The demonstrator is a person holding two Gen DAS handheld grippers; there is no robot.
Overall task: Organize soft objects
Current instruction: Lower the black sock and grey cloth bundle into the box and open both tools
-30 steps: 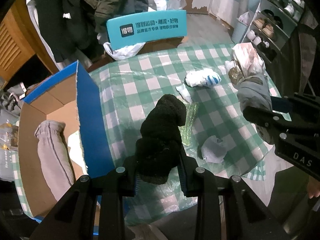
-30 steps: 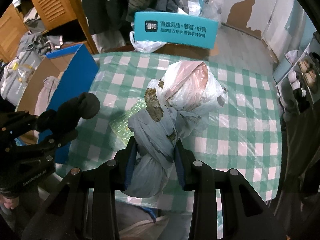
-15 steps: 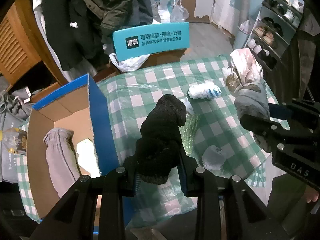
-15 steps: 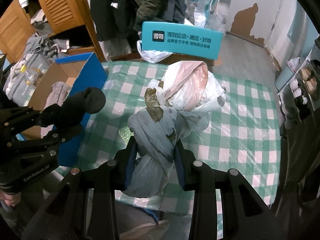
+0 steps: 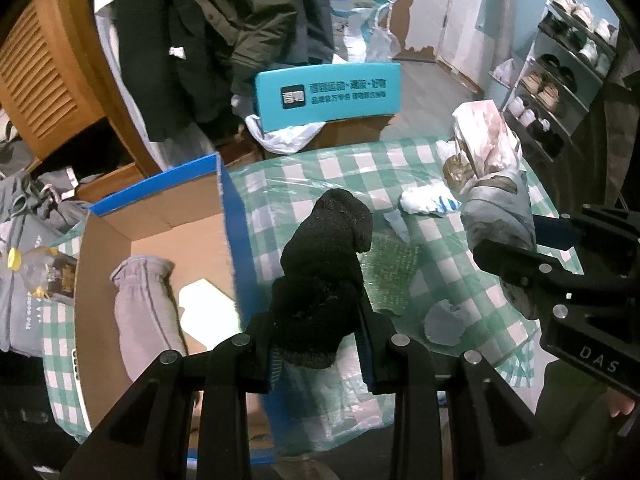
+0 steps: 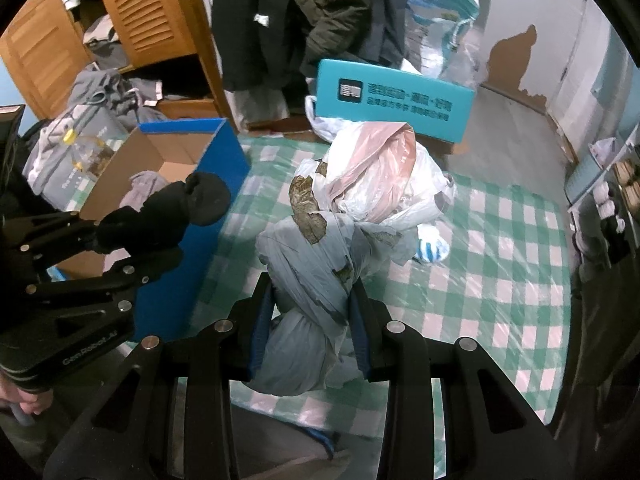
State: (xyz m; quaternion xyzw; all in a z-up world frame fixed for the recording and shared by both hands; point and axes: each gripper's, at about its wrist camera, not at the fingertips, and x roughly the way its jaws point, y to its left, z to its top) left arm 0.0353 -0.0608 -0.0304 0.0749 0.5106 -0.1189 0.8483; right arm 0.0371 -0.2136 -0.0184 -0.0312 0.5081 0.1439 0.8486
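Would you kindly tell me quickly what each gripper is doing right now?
Left gripper: closed on the black sock.
Right gripper: closed on the knotted plastic bag bundle.

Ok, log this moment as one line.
left gripper: shut on black sock | right gripper: shut on knotted plastic bag | both held above the table | cardboard box: open, holds grey cloth roll

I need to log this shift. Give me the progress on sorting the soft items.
Done: a grey garment lies in the box. In hand: the left gripper holds a black sock, the right gripper a plastic bundle. Left on the table: a striped sock and a grey scrap.
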